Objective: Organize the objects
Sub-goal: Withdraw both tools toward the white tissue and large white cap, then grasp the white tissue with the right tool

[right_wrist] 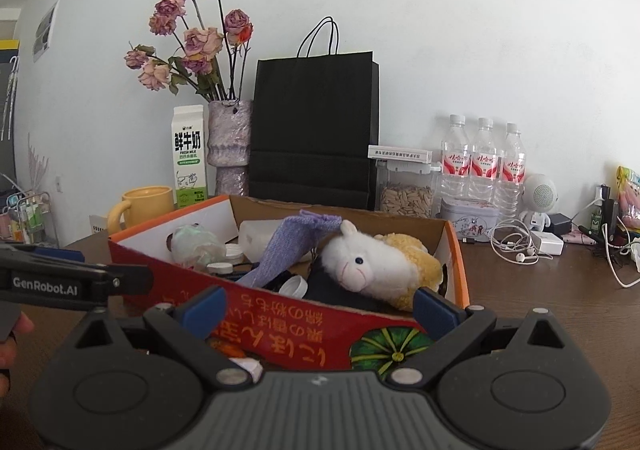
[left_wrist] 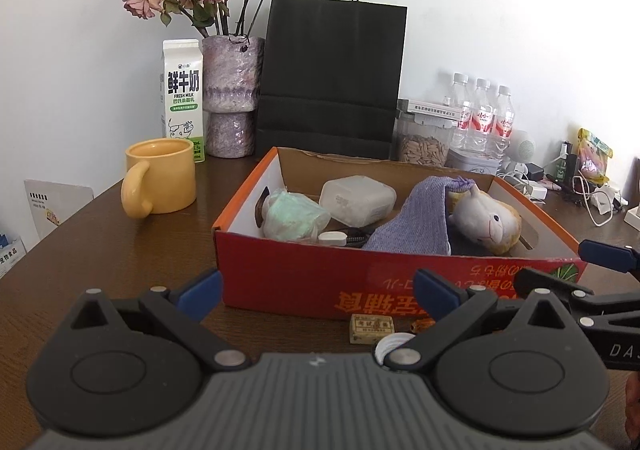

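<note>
A red and orange cardboard box [left_wrist: 296, 282] stands on the brown table. It holds a white and tan plush llama [left_wrist: 486, 220], a purple knitted cloth [left_wrist: 416, 222], a white plastic container [left_wrist: 356, 200] and a pale green wrapped bundle [left_wrist: 294, 216]. My left gripper [left_wrist: 318, 292] is open just before the box's front wall. A small yellowish box [left_wrist: 372, 328], a white cap [left_wrist: 390, 344] and a small orange piece [left_wrist: 420, 326] lie on the table between its fingers. My right gripper [right_wrist: 320, 308] is open too, at the box's [right_wrist: 280, 330] near right corner, close to the llama [right_wrist: 372, 262].
A yellow mug [left_wrist: 162, 182], a milk carton [left_wrist: 182, 98], a vase of dried roses [left_wrist: 232, 98] and a black paper bag [left_wrist: 332, 78] stand behind the box. A seed jar [left_wrist: 424, 146], three water bottles [left_wrist: 482, 114], cables and chargers [right_wrist: 528, 246] fill the right side.
</note>
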